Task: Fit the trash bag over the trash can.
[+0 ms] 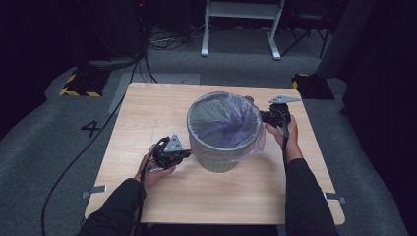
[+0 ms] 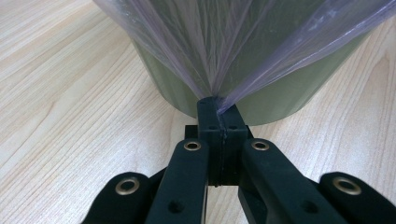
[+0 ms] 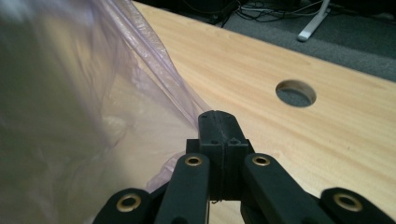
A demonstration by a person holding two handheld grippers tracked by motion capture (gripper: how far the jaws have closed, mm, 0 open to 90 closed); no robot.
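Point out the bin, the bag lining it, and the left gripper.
bin (image 1: 219, 164), high view, green outer wall below the bag.
bag (image 2: 233, 42), left gripper view, stretched purple film.
left gripper (image 2: 218, 116), left gripper view, shut tips pinching the bag.

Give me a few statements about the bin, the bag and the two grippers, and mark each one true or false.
1. The left gripper pinches the purple bag. True.
2. The bin lies on its side. False: it stands upright on the table.
3. The right gripper is shut on the bag's film. True.
4. The bag lies flat on the table beside the bin. False: it lines the bin, folded over its rim.
5. The table has a round hole. True.
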